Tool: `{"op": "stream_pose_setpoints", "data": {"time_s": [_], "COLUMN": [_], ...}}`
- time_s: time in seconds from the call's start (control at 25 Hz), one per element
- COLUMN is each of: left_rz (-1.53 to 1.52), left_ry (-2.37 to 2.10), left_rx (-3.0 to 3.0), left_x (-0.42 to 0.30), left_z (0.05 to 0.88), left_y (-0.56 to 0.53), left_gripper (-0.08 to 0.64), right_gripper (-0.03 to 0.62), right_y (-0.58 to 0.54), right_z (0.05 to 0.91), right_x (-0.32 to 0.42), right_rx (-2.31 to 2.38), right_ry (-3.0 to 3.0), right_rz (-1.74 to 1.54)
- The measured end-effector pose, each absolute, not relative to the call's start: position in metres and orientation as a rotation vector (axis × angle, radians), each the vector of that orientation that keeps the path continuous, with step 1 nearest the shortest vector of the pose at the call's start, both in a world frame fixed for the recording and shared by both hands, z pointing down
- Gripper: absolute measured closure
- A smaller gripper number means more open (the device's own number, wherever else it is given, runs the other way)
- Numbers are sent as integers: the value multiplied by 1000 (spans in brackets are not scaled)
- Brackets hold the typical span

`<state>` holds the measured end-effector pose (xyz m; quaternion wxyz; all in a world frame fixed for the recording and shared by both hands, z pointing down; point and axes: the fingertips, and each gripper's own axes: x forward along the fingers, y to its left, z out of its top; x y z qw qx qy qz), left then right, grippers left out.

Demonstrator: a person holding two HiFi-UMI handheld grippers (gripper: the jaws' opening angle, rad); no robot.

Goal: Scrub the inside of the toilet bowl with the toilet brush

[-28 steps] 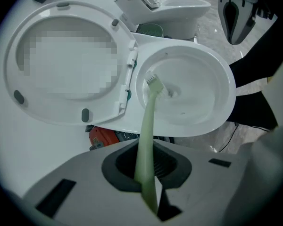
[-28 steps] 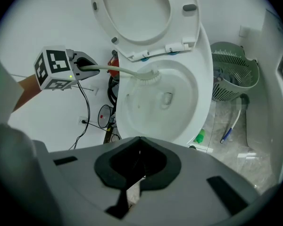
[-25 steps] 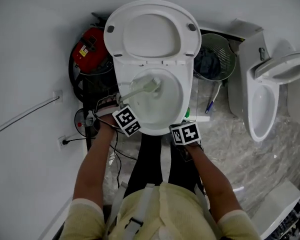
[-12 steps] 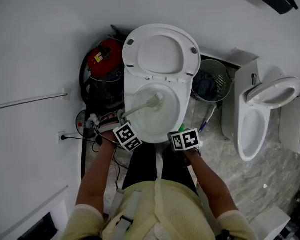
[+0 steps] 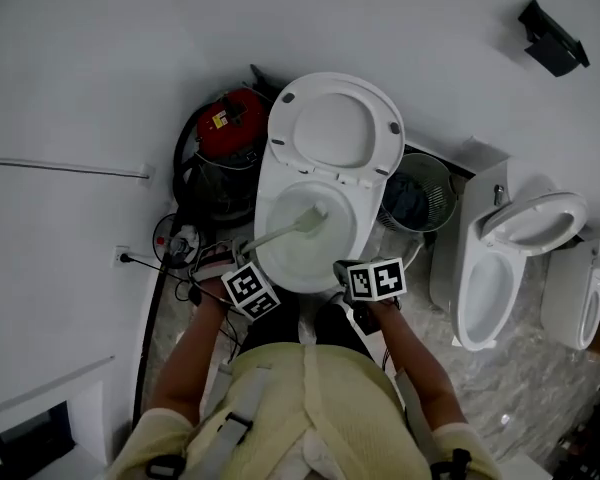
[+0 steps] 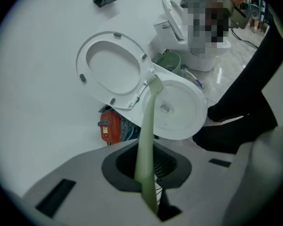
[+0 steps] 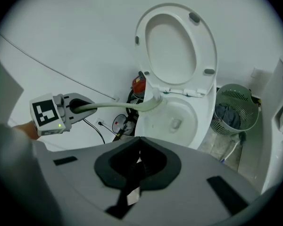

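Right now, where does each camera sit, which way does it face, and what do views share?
Head view: on the person's head, facing steeply down at the bowl; forearms, left gripper and right gripper show.
Left gripper view: on the left gripper, facing along its fingers, shut on the brush, toward the bowl; the person's leg at right.
Right gripper view: on the right gripper, facing over its shut fingers to the bowl; left gripper at left.
Shared: all see bowl, brush, seat.
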<state>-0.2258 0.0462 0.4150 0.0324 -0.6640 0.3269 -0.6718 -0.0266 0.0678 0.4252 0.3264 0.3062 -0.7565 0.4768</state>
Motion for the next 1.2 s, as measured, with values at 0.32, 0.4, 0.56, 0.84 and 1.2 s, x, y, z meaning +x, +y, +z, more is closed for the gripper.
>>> {"op": "stream_pose_setpoints", "data": {"time_s": [0.32, 0.4, 0.56, 0.84, 1.2], "left_rz": [-2030, -2024, -2023, -2018, -2008], "left_ry": [1141, 1171, 1208, 1246, 1262], "left_rx": [-2066, -2070, -2075, -2078, -2084], "left_x": [-237, -238, -241, -242, -234], "left_z": [389, 384, 377, 369, 364], "left_y": [71, 75, 78, 80, 78], "left_gripper": [523, 523, 523, 523, 523], "right_gripper": [577, 577, 577, 577, 578], "right_y": [57, 53, 47, 49, 47], "right_z": [384, 376, 366, 364, 362], "right_x": [-35, -34, -35, -35, -34], "right_rx": [793, 806, 829, 834, 842], "right_ry": [-2097, -2120, -2158, -2171, -2197], "right_rz": [1123, 1098, 1053, 999, 1006]}}
